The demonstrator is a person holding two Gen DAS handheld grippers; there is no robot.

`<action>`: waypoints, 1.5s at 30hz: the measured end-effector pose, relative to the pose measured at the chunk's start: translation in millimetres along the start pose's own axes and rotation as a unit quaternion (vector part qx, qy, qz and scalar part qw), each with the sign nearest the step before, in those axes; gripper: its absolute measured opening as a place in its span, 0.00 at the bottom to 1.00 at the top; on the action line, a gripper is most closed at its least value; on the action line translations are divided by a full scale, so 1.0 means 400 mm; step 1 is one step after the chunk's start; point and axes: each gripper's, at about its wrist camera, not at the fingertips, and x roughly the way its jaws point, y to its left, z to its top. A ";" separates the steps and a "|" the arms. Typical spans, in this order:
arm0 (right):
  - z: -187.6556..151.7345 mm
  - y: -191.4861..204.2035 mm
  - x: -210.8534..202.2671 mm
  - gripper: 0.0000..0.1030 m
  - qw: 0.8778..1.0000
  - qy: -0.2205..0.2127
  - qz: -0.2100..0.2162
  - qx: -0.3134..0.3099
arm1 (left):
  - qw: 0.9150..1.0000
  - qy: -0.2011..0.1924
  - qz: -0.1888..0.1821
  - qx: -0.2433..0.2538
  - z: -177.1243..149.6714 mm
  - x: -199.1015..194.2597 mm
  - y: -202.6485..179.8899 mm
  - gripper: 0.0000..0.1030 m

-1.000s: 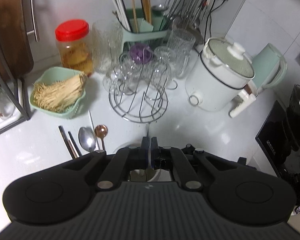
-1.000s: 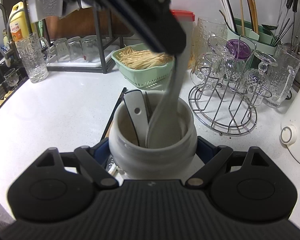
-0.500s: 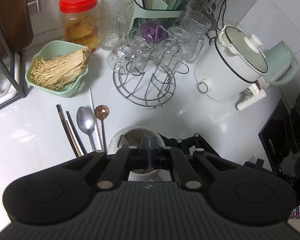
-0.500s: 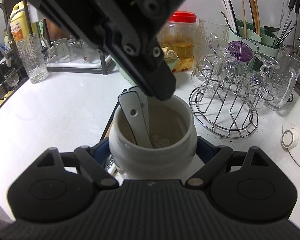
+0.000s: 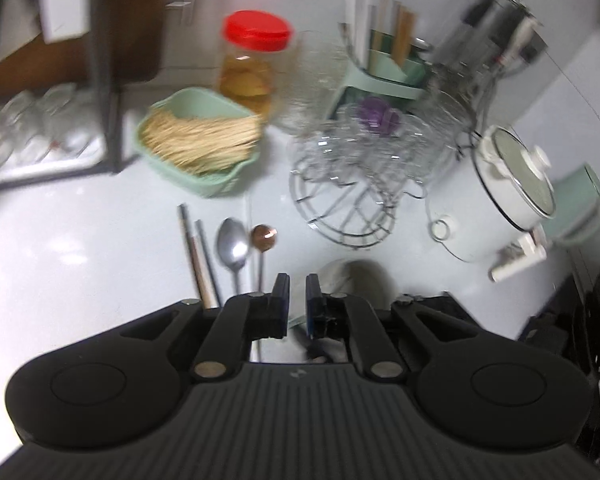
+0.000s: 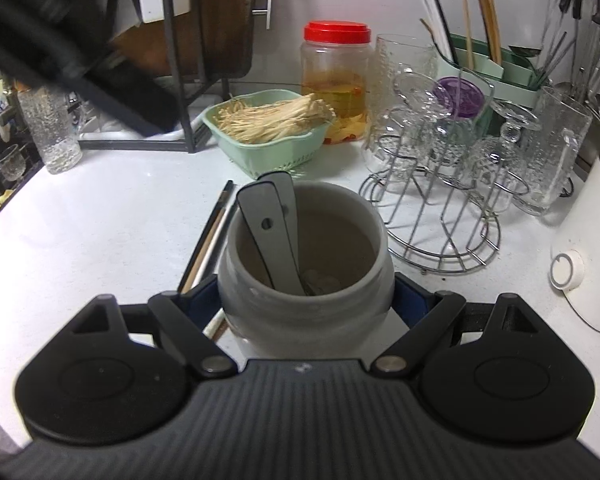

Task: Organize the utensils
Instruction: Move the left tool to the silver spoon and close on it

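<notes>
r claw (image 6: 306, 300) clamps jar (image 6: 304, 264); l claw (image 5: 297, 292) opening, empty, spoons (image 5: 233, 246) just ahead-left (blurry, probably 2). rushed grab could skid them.

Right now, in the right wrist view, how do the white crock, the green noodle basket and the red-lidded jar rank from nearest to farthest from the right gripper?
1. White crock: clamped in the right gripper, utensil handles standing inside.
2. Green noodle basket: behind the crock, slightly left.
3. Red-lidded jar: farthest, behind the basket's right end, near the wall.
</notes>
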 end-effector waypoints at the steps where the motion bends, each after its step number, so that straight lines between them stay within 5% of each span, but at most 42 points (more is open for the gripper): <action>1: -0.002 -0.004 -0.002 0.88 1.000 0.000 -0.002 0.002 | 1.000 0.000 0.003 -0.013 -0.012 0.001 0.021 0.11; 9: -0.020 -0.036 -0.018 0.88 1.000 0.001 -0.014 0.012 | 0.997 0.011 0.013 -0.076 -0.095 0.049 0.126 0.23; 27: -0.019 -0.053 -0.027 0.88 1.000 0.017 -0.005 0.005 | 0.996 -0.010 0.057 -0.065 -0.069 0.260 0.134 0.53; 45: -0.012 -0.057 -0.022 0.88 1.000 0.025 0.002 -0.001 | 0.994 -0.041 0.098 -0.024 0.007 0.406 0.104 0.53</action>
